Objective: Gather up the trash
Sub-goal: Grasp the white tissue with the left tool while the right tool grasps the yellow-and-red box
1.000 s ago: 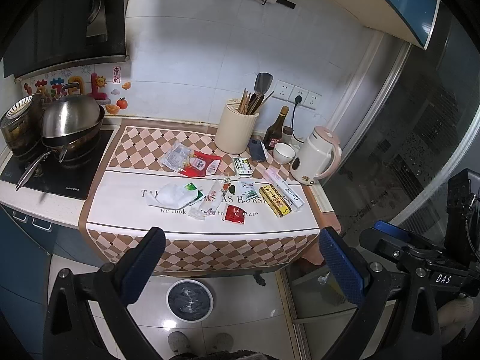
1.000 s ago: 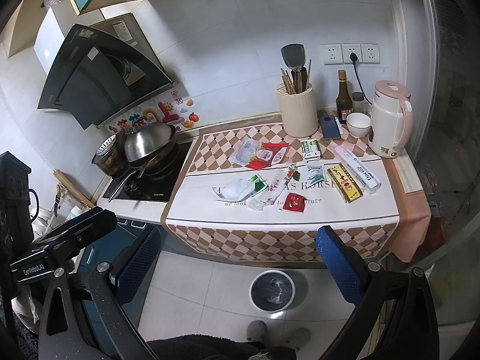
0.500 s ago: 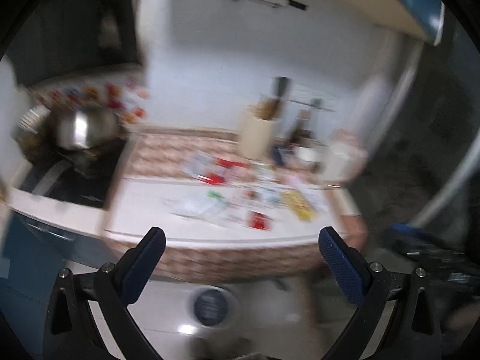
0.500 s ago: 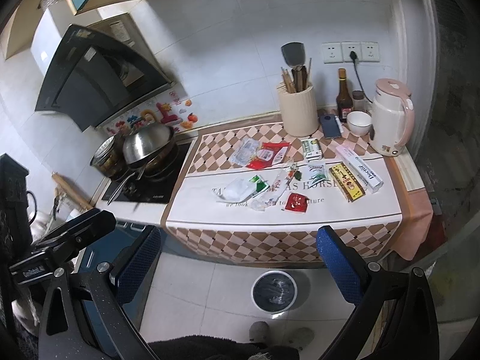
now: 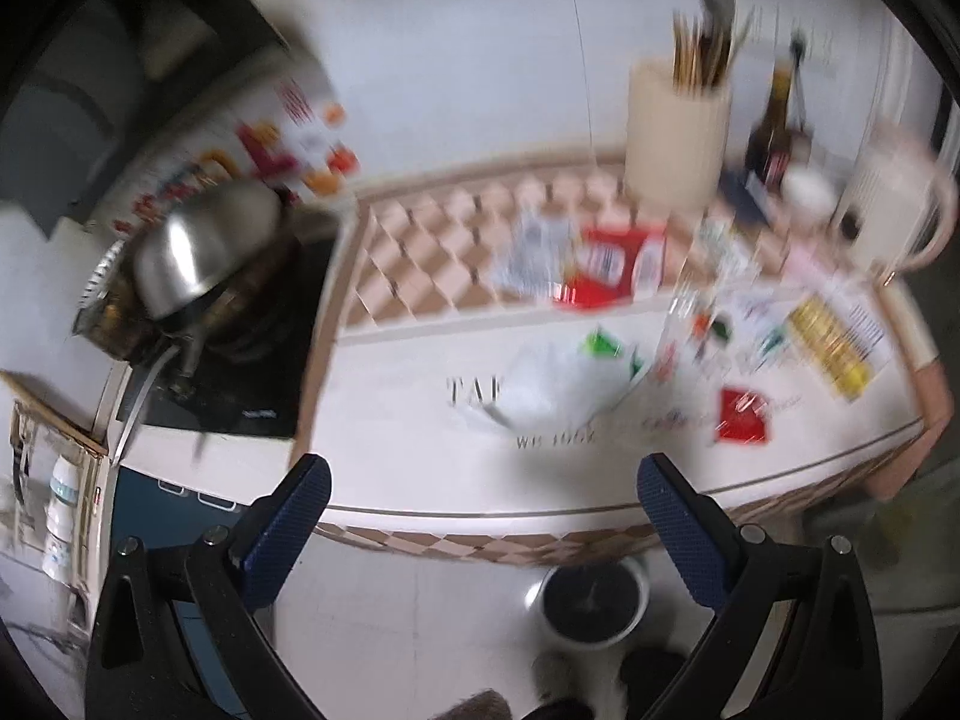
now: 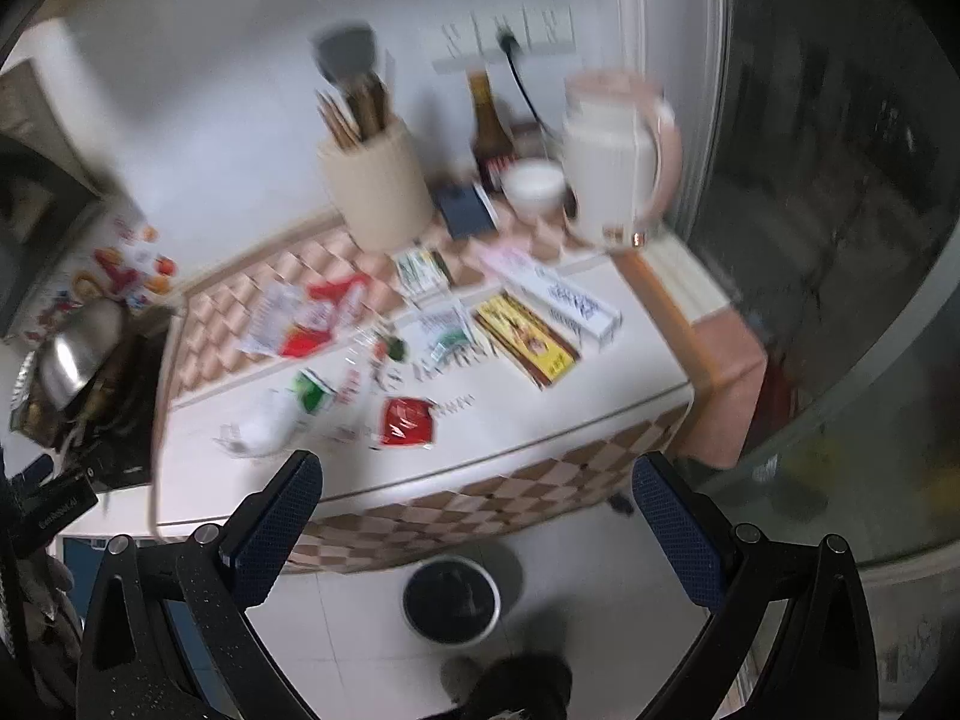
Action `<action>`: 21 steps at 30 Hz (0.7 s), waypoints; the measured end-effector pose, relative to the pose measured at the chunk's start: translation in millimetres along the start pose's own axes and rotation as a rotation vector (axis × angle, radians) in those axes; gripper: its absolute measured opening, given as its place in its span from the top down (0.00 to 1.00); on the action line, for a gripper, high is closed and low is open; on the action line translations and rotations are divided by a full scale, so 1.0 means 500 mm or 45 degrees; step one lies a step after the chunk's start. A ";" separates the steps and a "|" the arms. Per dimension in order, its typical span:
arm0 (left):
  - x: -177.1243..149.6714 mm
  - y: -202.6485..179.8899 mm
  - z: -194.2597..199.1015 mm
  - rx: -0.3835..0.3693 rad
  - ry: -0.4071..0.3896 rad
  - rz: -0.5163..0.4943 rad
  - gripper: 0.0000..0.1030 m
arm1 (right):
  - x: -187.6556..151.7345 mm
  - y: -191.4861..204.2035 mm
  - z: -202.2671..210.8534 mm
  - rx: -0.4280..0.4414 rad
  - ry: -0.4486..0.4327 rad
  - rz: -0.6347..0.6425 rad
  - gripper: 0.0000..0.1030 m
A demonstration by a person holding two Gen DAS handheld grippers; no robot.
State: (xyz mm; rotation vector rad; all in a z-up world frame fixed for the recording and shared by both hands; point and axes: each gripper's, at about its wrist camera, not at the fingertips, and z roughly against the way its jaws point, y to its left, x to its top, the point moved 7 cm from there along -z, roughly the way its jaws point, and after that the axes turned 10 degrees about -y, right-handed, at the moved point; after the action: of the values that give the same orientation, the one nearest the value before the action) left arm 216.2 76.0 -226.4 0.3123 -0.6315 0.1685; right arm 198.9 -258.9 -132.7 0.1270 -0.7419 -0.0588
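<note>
Trash lies scattered on the counter cloth (image 5: 408, 420): a crumpled white bag (image 5: 558, 384), a small red sachet (image 5: 744, 414), a red and white wrapper (image 5: 606, 270), a yellow box (image 5: 831, 342). In the right wrist view the red sachet (image 6: 408, 420), yellow box (image 6: 528, 339) and white box (image 6: 564, 300) show. A round bin (image 5: 594, 606) stands on the floor below the counter; it also shows in the right wrist view (image 6: 450, 600). My left gripper (image 5: 480, 516) is open and empty before the counter edge. My right gripper (image 6: 474, 504) is open and empty, also short of the counter. Both views are blurred.
A wok with a steel lid (image 5: 204, 246) sits on the hob at the left. A utensil holder (image 6: 372, 192), a brown bottle (image 6: 489, 126), a white bowl (image 6: 534, 186) and a kettle (image 6: 612, 174) stand at the back right. A glass door (image 6: 840, 240) is at the right.
Both grippers have moved closer to the counter, and the views are now motion-blurred. The left view has swung left toward the hob. Both grippers stay open.
</note>
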 end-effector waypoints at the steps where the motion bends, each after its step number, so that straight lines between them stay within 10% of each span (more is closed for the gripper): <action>1: -0.005 -0.011 -0.038 0.000 0.034 -0.040 0.00 | 0.002 -0.010 -0.039 -0.012 0.034 0.005 0.00; 12: -0.026 -0.135 -0.401 -0.003 0.407 -0.388 0.02 | 0.012 -0.081 -0.527 -0.076 0.422 0.125 0.00; 14: -0.024 -0.141 -0.430 -0.039 0.448 -0.336 0.23 | 0.022 -0.091 -0.580 -0.084 0.450 0.141 0.00; 16: -0.027 -0.137 -0.448 -0.094 0.505 -0.229 0.79 | 0.027 -0.099 -0.630 -0.091 0.488 0.154 0.00; 21: -0.031 -0.113 -0.446 -0.112 0.516 -0.068 0.97 | 0.018 -0.088 -0.728 -0.077 0.575 0.235 0.05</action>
State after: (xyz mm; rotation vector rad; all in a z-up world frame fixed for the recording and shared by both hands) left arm 341.2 96.9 -419.1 0.2014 -0.2278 0.1466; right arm 451.6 -269.1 -398.2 0.0114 -0.2980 0.1211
